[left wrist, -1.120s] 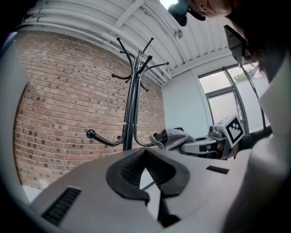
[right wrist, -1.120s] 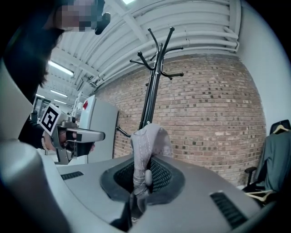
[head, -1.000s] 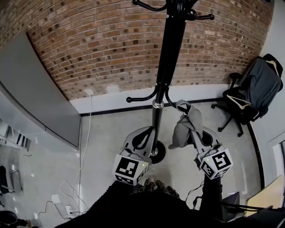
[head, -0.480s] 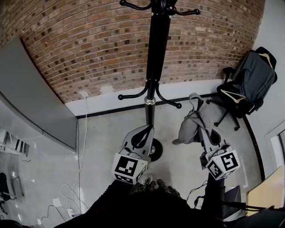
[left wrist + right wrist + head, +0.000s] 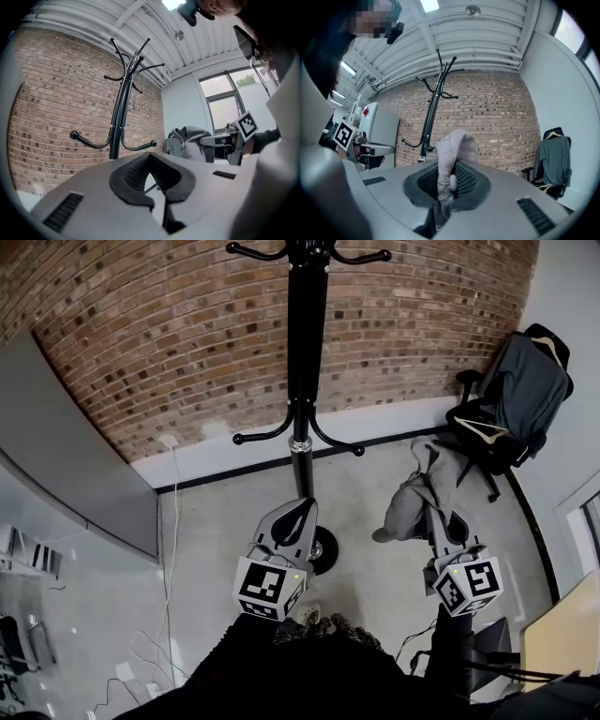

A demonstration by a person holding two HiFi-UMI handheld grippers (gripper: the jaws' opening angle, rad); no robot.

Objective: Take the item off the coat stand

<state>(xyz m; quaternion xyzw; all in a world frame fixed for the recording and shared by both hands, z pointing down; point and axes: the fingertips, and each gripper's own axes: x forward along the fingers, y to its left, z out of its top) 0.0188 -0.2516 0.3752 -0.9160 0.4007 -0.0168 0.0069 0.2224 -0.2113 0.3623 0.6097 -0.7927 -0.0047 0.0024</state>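
The black coat stand (image 5: 300, 381) rises in front of the brick wall, and its lower hooks (image 5: 281, 435) are bare. A grey hooded garment (image 5: 412, 502) hangs to the right of the pole, clear of the hooks. My right gripper (image 5: 433, 514) is shut on a fold of it. In the right gripper view the grey garment (image 5: 452, 145) stands pinched between the pads of the right gripper (image 5: 447, 180), with the coat stand (image 5: 431, 117) behind. My left gripper (image 5: 302, 508) is shut and empty, low in front of the stand's base (image 5: 324, 549). The left gripper view shows the left gripper (image 5: 152, 176) pointing at the coat stand (image 5: 119, 122) and the garment (image 5: 190, 143).
An office chair (image 5: 511, 395) with a dark grey jacket draped on it stands at the right, by the wall. A grey panel (image 5: 66, 456) leans at the left. Cables (image 5: 141, 652) trail on the floor at lower left. A wooden table corner (image 5: 562, 634) shows at lower right.
The garment has come off the stand's lower hook and moved right, away from the pole, held by the right gripper. The left gripper stays shut below the stand.
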